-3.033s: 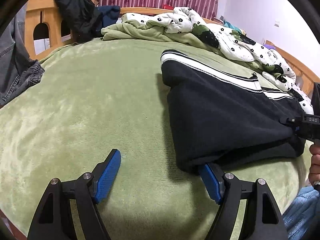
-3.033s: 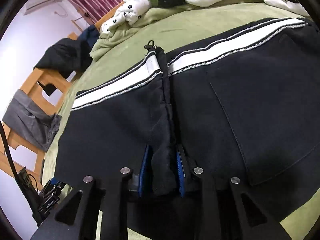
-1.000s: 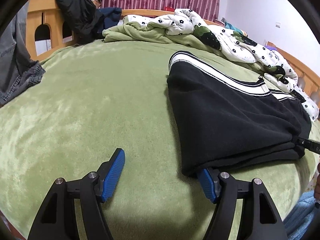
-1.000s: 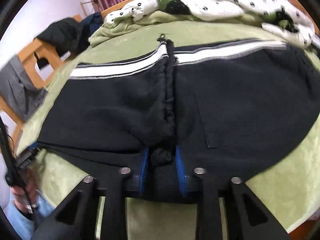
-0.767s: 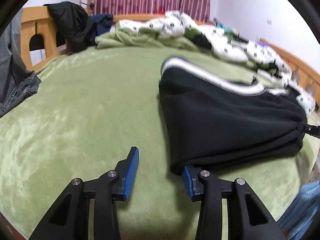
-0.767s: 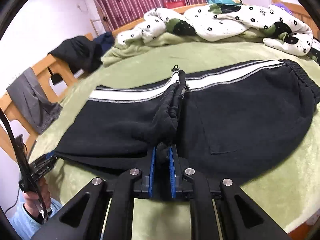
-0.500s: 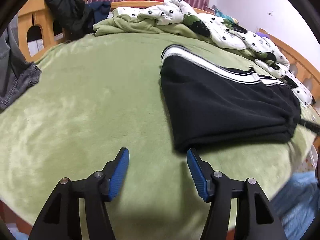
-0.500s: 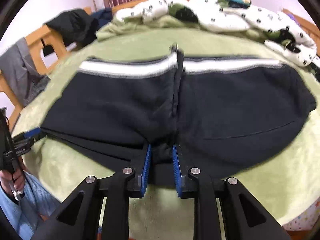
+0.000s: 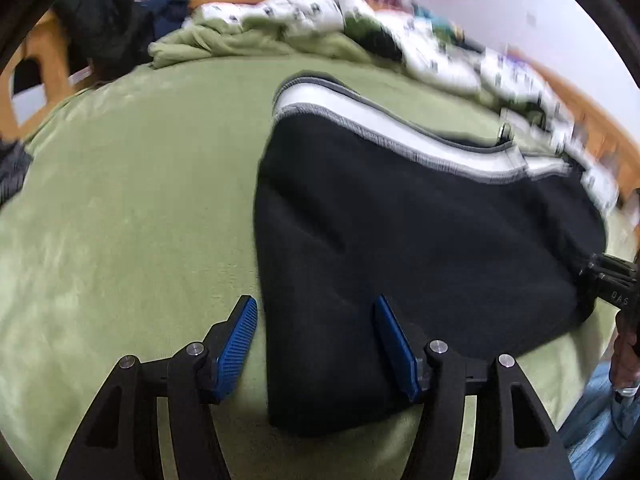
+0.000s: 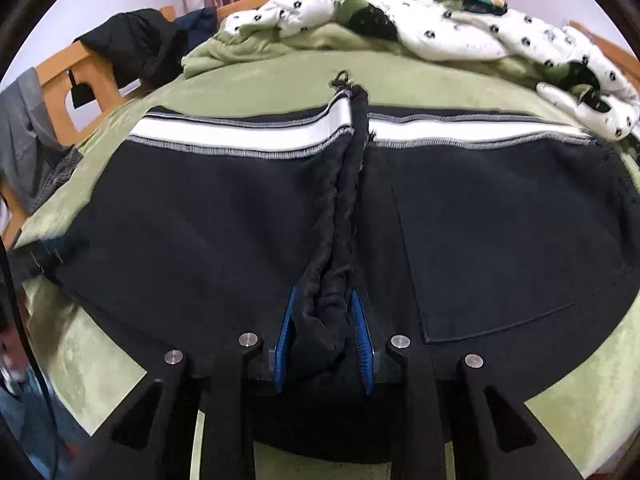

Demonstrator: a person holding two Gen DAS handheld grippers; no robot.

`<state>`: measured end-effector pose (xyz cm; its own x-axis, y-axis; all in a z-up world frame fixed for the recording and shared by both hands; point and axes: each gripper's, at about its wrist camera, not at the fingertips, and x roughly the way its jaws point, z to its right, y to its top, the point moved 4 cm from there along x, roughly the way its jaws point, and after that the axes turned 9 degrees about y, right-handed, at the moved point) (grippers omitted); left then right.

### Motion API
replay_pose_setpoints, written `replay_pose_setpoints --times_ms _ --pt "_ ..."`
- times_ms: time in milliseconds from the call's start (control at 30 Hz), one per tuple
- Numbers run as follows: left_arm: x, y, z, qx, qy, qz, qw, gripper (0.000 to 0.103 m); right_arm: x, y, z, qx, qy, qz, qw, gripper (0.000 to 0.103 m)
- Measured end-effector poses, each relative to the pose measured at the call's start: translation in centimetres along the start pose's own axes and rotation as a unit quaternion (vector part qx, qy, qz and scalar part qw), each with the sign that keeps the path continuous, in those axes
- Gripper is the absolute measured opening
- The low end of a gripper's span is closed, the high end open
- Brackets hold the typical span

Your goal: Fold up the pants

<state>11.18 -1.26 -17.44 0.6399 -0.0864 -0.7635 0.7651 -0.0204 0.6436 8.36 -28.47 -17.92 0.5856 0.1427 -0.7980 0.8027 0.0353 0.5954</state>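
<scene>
While one pair of black pants (image 10: pixel 224 216) lies on the bed (image 9: pixel 128 184), two grippers are seen: left gripper (image 9: pixel 316 344) jaws opening astride its near corner, right gripper (image 10: pixel 324 336) jaws opening around bunched fabric.

Black white-striped pants (image 10: pixel 240 216), green blanket (image 9: pixel 132 184)

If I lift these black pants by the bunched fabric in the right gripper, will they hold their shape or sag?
The black pants will probably sag: the bunch in the right gripper, whose jaws are opening, is already crumpled. They look thick and fleecy, so likely fairly heavy. On the plush green blanket they would likely drag rather than slide.
</scene>
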Motion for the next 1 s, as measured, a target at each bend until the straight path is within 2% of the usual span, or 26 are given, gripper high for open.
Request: replay_pose_setpoints --times_ms 67,133,200,267,333,367,400,433,467,500,533,567,600,633,667,700,733,767,833,900,1000 --pt "-0.3 1.0 -0.4 -0.011 -0.015 -0.020 0.9996 0.059 -0.8 1.4 -0.1 -0.019 0.002 -0.002 1.000 0.027" --pt "-0.6 3.5 -0.9 -0.021 -0.027 -0.006 0.9994 0.059 -1.5 3.8 0.5 -0.021 0.009 0.024 0.999 0.034" --pt "-0.1 6.9 -0.7 -0.022 -0.038 0.014 0.9989 0.060 -0.8 7.1 1.6 0.000 0.030 0.049 0.998 0.065" --pt "1.5 9.7 -0.3 -0.026 -0.043 0.021 0.9985 0.065 1.1 9.8 2.9 0.025 0.041 0.056 0.997 0.069" --pt "4.2 11.5 0.1 -0.026 -0.043 0.003 0.9987 0.066 4.7 11.8 3.9 0.043 0.029 0.023 0.998 0.069" --pt "6.1 12.1 -0.1 -0.023 -0.037 -0.014 0.9990 0.066 6.5 12.3 4.6 0.053 0.033 -0.005 0.998 0.064" --pt "7.6 12.3 -0.4 -0.025 -0.029 -0.029 0.9988 0.068 8.3 12.3 4.9 0.065 0.048 -0.034 0.996 0.041" --pt "9.4 12.4 -0.7 -0.035 -0.045 -0.058 0.9967 0.064 9.2 12.2 5.1 0.069 0.059 -0.048 0.995 0.041" --pt "10.4 12.4 -1.1 -0.056 -0.077 -0.074 0.9927 0.045 9.0 12.5 5.1 0.064 0.060 -0.034 0.996 0.031" --pt "10.8 12.5 -1.5 -0.083 -0.117 -0.085 0.9860 0.040 7.6 13.2 5.2 0.055 0.076 0.006 0.996 0.022" --pt "10.2 12.7 -1.9 -0.103 -0.134 -0.077 0.9827 0.034 6.5 13.6 5.3 0.059 0.087 0.036 0.994 0.022" --pt "9.5 12.8 -2.0 -0.104 -0.142 -0.060 0.9826 0.034 5.3 14.1 5.4 0.064 0.097 0.062 0.991 0.022" --pt "9.1 12.6 -1.8 -0.100 -0.140 -0.047 0.9840 0.035 5.1 14.3 5.3 0.059 0.095 0.070 0.991 0.022" --pt "9.5 12.1 -1.4 -0.089 -0.124 -0.044 0.9873 0.043 5.6 14.2 5.2 0.044 0.082 0.061 0.994 0.022" --pt "10.5 11.5 -1.2 -0.080 -0.104 -0.057 0.9897 0.053 7.4 13.7 5.3 0.026 0.055 0.029 0.998 0.023" --pt "11.6 10.7 -1.0 -0.080 -0.095 -0.069 0.9899 0.052 8.7 13.2 5.3 0.024 0.043 0.005 0.999 0.028" --pt "11.3 10.9 -1.2 -0.080 -0.094 -0.059 0.9906 0.053 9.6 12.5 5.7 0.029 0.044 0.008 0.999 0.030" --pt "10.9 11.0 -1.1 -0.074 -0.086 -0.066 0.9913 0.057 9.2 12.6 5.7 0.030 0.047 0.013 0.998 0.031" --pt "9.6 11.4 -1.0 -0.048 -0.040 -0.066 0.9959 0.057 8.1 13.1 5.7 0.029 0.032 -0.005 0.999 0.038" --pt "7.7 12.1 -0.8 -0.016 -0.005 -0.023 0.9996 0.056 6.0 13.3 5.5 0.026 0.013 0.007 1.000 0.039" --pt "5.4 12.9 1.5 0.032 -0.015 0.038 0.9986 0.058 1.5 13.0 3.4 0.001 0.022 0.055 0.998 0.039"
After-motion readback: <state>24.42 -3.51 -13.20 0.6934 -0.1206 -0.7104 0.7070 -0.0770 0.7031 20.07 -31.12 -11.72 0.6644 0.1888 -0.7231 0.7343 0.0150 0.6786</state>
